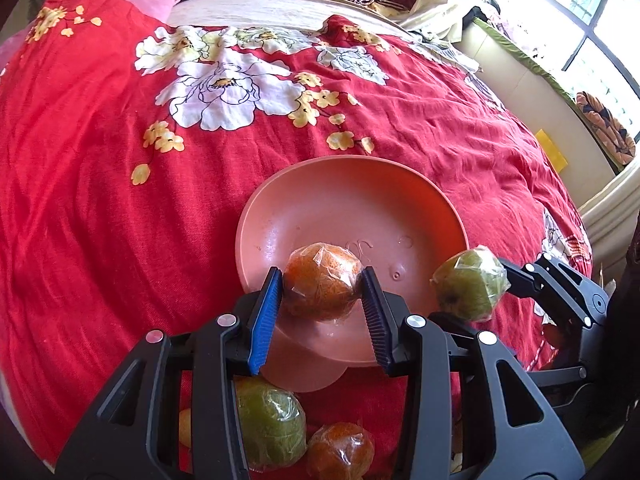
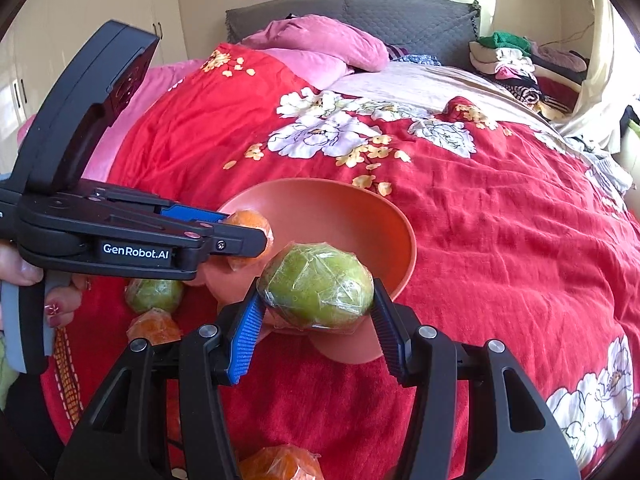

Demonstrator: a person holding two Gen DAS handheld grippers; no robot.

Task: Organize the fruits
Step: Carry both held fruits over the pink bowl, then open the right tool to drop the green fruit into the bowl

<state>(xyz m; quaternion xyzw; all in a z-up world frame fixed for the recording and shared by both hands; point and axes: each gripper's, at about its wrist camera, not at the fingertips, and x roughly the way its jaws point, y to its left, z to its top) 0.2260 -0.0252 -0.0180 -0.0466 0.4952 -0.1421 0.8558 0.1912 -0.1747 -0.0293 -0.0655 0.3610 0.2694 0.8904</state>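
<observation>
A salmon-pink bowl (image 1: 320, 200) sits empty on the red floral bedspread; it also shows in the right wrist view (image 2: 340, 216). My left gripper (image 1: 322, 280) is shut on a plastic-wrapped orange fruit (image 1: 320, 278) held over the bowl's near rim; the orange also shows in the right wrist view (image 2: 250, 222). My right gripper (image 2: 318, 300) is shut on a wrapped green fruit (image 2: 318, 284), held at the bowl's near right rim; it also shows in the left wrist view (image 1: 470, 286).
Loose wrapped fruits lie on the bedspread near me: a green one (image 1: 272, 428) and an orange one (image 1: 342, 452) below the left gripper, with a yellow one partly hidden. Pink pillows (image 2: 320, 40) and piled clothes (image 2: 516, 64) lie at the bed's far end.
</observation>
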